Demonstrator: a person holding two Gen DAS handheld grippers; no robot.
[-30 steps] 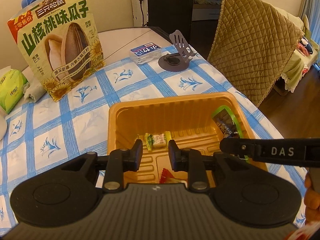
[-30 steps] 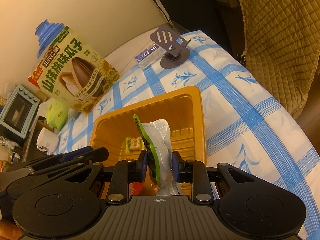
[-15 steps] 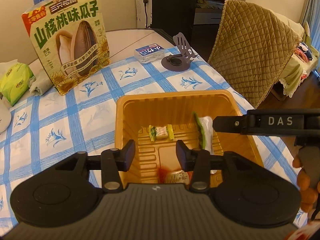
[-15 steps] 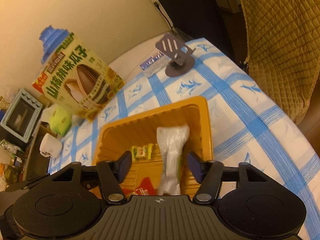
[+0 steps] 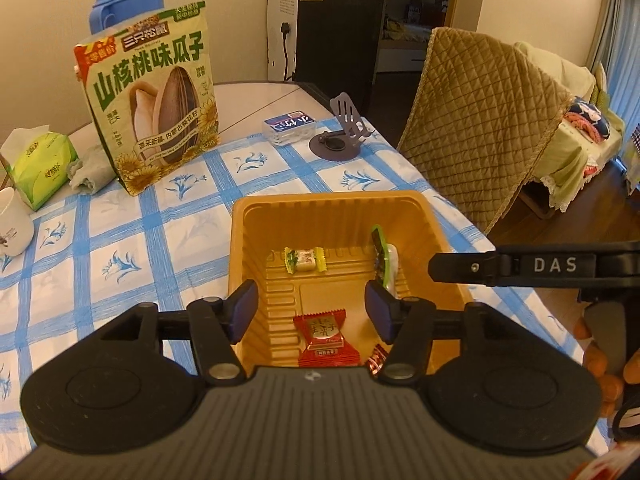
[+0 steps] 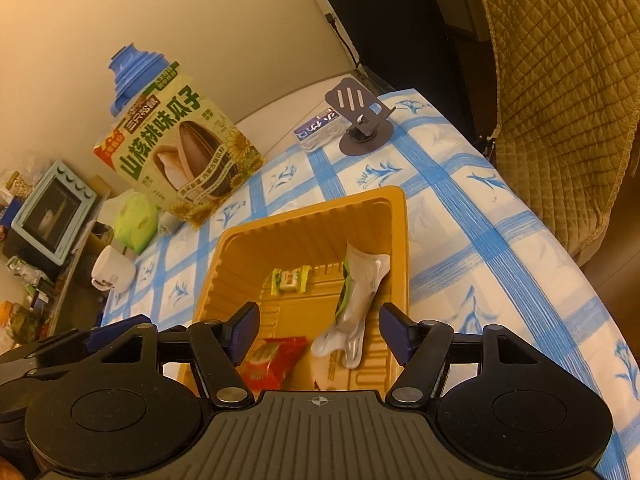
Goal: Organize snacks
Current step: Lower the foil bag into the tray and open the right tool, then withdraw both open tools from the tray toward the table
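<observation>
A second ago the right gripper (image 6: 318,330) pinched the silver pouch (image 6: 358,292) upright over the tray (image 6: 304,220). The pouch now lies loose in the tray against its right wall, and both grippers' jaws have just been opening, with nothing clamped between them. The left gripper (image 5: 310,310) stands half open above the red packet (image 5: 325,336).

Only the left view shows the right gripper's finger from the side and a hand (image 5: 600,356) behind it, plus a small dark-red candy (image 5: 376,356) at the tray's near edge. Only the right view shows a toy oven (image 6: 52,212) beyond the table's (image 6: 480,220) edge.

Behind the tray stand a seed bag (image 5: 154,112), a tissue pack (image 5: 36,164), a mug (image 5: 12,224), a clear box (image 5: 290,126) and a phone stand (image 5: 340,136); a quilted chair (image 5: 480,120) is at the right.

The pouch's long axis runs from near to far, with its green edge (image 6: 345,288) turned left. The green candy (image 5: 305,259) lies crosswise at the tray's far end.
</observation>
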